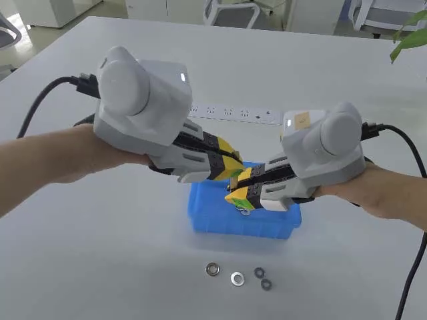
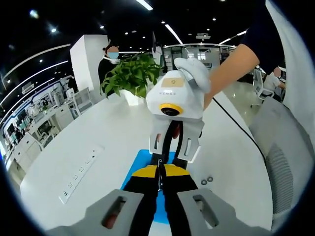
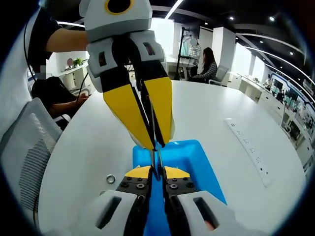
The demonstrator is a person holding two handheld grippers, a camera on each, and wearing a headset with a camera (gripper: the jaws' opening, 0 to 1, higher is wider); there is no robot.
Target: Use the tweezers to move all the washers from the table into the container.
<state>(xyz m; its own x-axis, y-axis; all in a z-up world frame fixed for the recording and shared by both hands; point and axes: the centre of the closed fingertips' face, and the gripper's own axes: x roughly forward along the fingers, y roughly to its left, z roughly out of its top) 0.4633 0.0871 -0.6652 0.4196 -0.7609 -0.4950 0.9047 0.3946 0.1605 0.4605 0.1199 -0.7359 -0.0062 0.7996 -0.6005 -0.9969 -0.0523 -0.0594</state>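
Observation:
My left gripper [image 1: 235, 175] and right gripper [image 1: 239, 193] meet tip to tip over the blue container [image 1: 220, 223]. A thin pair of metal tweezers [image 3: 156, 158] runs between them, pinched in the yellow jaws of both. In the left gripper view the tweezers [image 2: 160, 173] sit between my shut left jaws, with the right gripper [image 2: 170, 147] facing them over the container [image 2: 140, 162]. Several washers [image 1: 237, 279] lie on the white table in front of the container. One washer [image 3: 110, 178] lies left of the container [image 3: 192, 157].
A white power strip [image 1: 233, 113] lies on the table behind the container. Black cables trail from both grippers. A potted plant [image 2: 130, 73] stands at the table's far end. Office chairs and people are beyond the table.

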